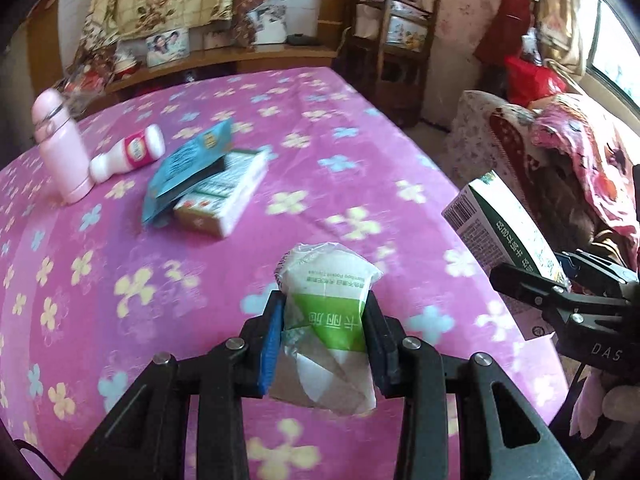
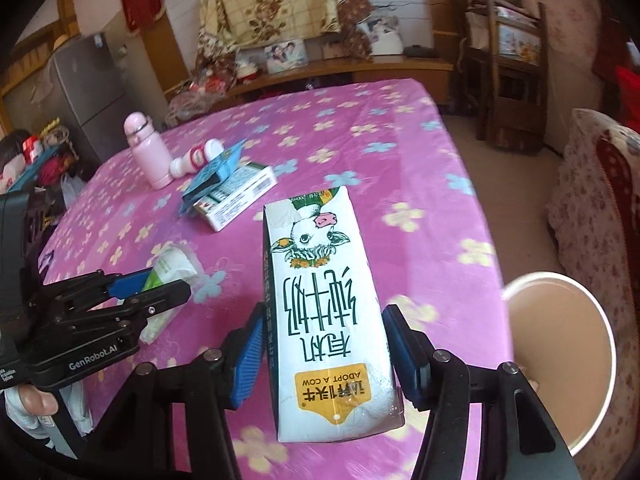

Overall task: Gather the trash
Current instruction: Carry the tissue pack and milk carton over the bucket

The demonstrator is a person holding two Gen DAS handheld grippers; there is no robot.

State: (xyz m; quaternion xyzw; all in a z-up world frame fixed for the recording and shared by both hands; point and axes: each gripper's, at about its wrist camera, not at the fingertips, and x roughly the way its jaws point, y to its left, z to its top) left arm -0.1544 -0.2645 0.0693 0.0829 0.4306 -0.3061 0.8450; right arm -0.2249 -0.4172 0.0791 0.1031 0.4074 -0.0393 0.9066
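Only right wrist shows the white bin [image 2: 560, 364].

Boxes [image 2: 232, 190] and bottles [image 2: 146, 152] seemingly crowd far-left tabletop [image 2: 380, 128].

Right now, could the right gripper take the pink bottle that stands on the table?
Probably not yet. The right gripper is shut on the milk carton, so it has no free grip. The pink bottle stands far across the table, beyond the lying white bottle and two boxes.
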